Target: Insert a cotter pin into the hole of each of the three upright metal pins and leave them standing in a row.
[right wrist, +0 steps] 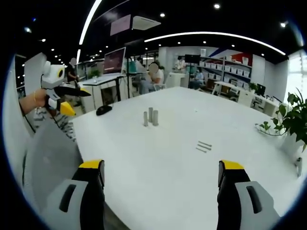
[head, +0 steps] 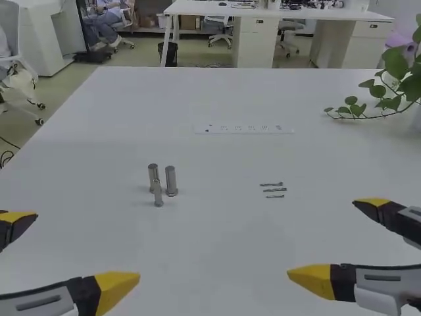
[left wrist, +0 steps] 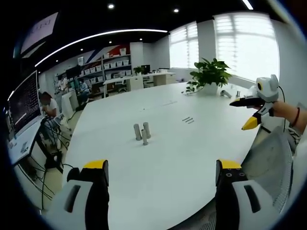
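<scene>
Three metal pins (head: 161,182) are being seen upright together on the table (head: 217,257), three cotter pins (head: 273,190) flat nearby. The left gripper (left wrist: 162,168) and right gripper (right wrist: 162,167) are being held open.

Left gripper (head: 74,253) and right gripper (head: 323,237): both were held low and level, well apart from each other, with yellow-tipped jaws spread wide and pointed forward, empty.

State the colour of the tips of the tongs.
Yellow, on both the left tongs and the right tongs; clearest in the head view.
</scene>
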A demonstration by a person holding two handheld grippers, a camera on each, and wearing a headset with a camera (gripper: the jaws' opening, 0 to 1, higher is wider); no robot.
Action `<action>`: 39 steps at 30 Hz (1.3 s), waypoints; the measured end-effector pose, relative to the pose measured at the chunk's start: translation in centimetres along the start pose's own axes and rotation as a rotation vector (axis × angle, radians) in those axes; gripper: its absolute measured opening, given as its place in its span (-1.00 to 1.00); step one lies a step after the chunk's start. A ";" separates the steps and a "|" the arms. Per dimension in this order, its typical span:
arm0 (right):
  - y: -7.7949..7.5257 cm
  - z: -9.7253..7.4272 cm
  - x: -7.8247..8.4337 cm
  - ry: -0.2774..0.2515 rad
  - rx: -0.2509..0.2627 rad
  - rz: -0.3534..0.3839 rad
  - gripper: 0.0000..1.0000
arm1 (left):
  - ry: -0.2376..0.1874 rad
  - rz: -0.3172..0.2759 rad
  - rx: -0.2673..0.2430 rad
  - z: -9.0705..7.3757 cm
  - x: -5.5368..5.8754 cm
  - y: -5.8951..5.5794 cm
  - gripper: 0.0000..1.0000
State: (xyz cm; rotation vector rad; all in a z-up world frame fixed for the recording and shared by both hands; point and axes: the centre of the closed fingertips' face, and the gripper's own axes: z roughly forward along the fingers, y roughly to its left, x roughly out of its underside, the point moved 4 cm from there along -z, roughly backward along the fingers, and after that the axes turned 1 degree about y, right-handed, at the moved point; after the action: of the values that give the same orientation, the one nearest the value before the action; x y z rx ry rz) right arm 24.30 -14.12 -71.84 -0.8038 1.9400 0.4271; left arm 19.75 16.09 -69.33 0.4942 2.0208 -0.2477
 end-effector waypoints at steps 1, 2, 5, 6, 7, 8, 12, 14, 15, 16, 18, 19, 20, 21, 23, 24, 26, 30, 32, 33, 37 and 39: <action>0.0 0.0 0.0 0.000 0.000 0.001 1.00 | 0.001 -0.001 0.001 0.0 0.0 0.0 0.85; 0.0 0.0 0.0 0.001 -0.001 0.000 1.00 | 0.002 -0.002 0.001 0.0 0.0 0.0 0.85; 0.0 0.0 0.1 0.008 -0.003 -0.003 1.00 | 0.005 -0.002 0.004 0.1 0.1 -0.1 0.84; 0.0 0.0 0.1 0.010 -0.004 -0.004 1.00 | 0.006 -0.001 0.005 0.1 0.1 -0.1 0.84; 0.1 0.0 0.1 0.011 -0.006 -0.004 1.00 | 0.006 0.000 0.005 0.1 0.1 -0.1 0.84; 0.1 0.1 0.1 0.010 -0.006 -0.005 1.00 | 0.006 0.000 0.006 0.1 0.1 -0.1 0.84; 0.2 0.1 0.0 0.006 -0.010 -0.005 1.00 | 0.004 0.004 0.008 0.2 0.1 -0.1 0.83; 0.2 0.2 0.0 0.004 -0.011 -0.005 1.00 | 0.004 0.006 0.010 0.2 0.1 -0.2 0.82; 0.1 0.2 0.0 0.005 -0.011 -0.006 1.00 | 0.005 0.007 0.011 0.3 0.1 -0.2 0.82; 0.1 0.2 0.0 0.004 -0.011 -0.007 1.00 | 0.005 0.009 0.013 0.3 0.1 -0.2 0.81; 0.1 0.2 -0.1 0.003 -0.012 -0.005 1.00 | 0.006 0.011 0.015 0.3 0.1 -0.3 0.80; 0.2 0.2 0.0 0.003 -0.013 -0.006 1.00 | 0.007 0.010 0.014 0.3 0.1 -0.3 0.80; 0.2 0.2 0.0 0.004 -0.012 -0.007 1.00 | 0.010 0.010 0.014 0.4 0.1 -0.3 0.80; 0.2 0.2 0.0 0.006 -0.012 -0.008 0.99 | 0.010 0.011 0.014 0.4 0.1 -0.3 0.80; 0.2 0.3 0.0 0.009 -0.014 -0.010 0.99 | 0.007 0.014 0.015 0.4 0.1 -0.3 0.79; 0.3 0.3 0.0 0.009 -0.014 -0.010 0.98 | 0.008 0.014 0.015 0.4 0.1 -0.3 0.79; 0.3 0.3 0.0 0.005 -0.012 -0.008 0.97 | 0.011 0.019 0.017 0.5 0.1 -0.2 0.77; 0.3 0.3 -0.2 -0.005 -0.009 -0.006 0.93 | 0.018 0.027 0.026 0.6 0.2 -0.1 0.69; 0.3 0.3 -0.3 -0.015 -0.009 -0.003 0.90 | 0.012 0.023 0.029 0.9 0.2 0.0 0.65; 0.3 0.3 -0.3 -0.018 -0.010 0.000 0.88 | 0.008 0.019 0.030 1.0 0.2 0.1 0.61; 0.2 0.2 -0.4 -0.028 -0.008 0.005 0.83 | -0.029 0.011 0.026 1.6 -0.2 0.7 0.43; 0.0 0.2 -0.5 -0.035 -0.006 0.008 0.80 | -0.041 0.004 0.024 2.0 -0.5 1.2 0.33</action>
State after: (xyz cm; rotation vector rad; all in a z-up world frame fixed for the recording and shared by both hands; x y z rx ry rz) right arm 24.59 -13.76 -71.47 -0.7871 1.9107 0.4490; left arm 22.07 16.26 -69.85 0.5045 1.9792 -0.2779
